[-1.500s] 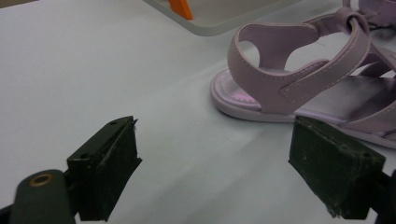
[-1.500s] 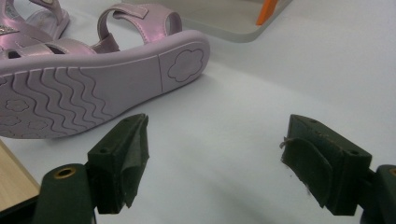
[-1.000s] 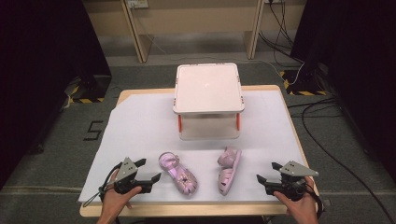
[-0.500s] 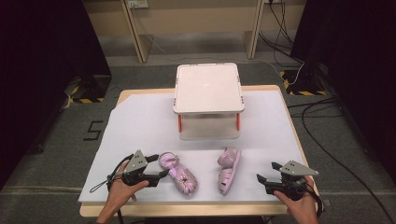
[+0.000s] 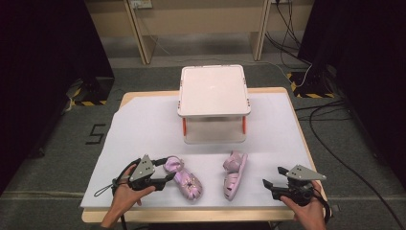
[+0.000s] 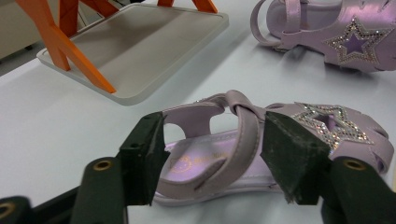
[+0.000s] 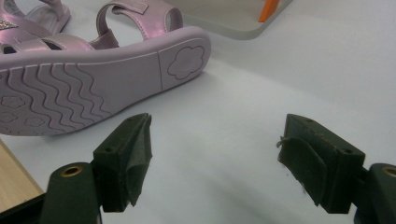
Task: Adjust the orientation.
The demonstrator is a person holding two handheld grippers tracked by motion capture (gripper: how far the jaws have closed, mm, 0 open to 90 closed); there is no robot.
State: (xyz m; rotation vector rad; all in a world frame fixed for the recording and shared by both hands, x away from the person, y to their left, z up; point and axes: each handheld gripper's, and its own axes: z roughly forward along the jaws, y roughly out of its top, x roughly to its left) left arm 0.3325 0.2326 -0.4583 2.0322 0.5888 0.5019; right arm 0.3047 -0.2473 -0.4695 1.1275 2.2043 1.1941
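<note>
Down at the near edge of the table (image 5: pixel 143 96), both hands are cut off by the bottom of the high view, so just the wrists and fingers can be seen. The left gripper (image 5: pixel 165 170) is held at the heel end of the left sandal (image 5: pixel 184 178), and its jaws have just been closing, with the heel strap between them. In the left gripper view the strap (image 6: pixel 243 135) is seen between the two black pads, but it cannot be told whether the pads press on it yet. The toe of this sandal is cut off at the right edge there. The right gripper (image 5: pixel 268 184) is held low over the white cover (image 7: pixel 261 121), near the right sandal (image 5: pixel 234 175) but apart from it. Its jaws are spread wide and nothing is between them. In the right gripper view this sandal (image 7: pixel 84 84) is tipped on its side, so its wavy sole is shown, and its front is cut off at the left. Farther back, the white box (image 5: pixel 214 103) with orange clips is stood in the middle of the table, lid on. Since the earlier frames, the left gripper has been moved in from the left up to the sandal's heel. The right gripper, both sandals and the box have been left where they were.
</note>
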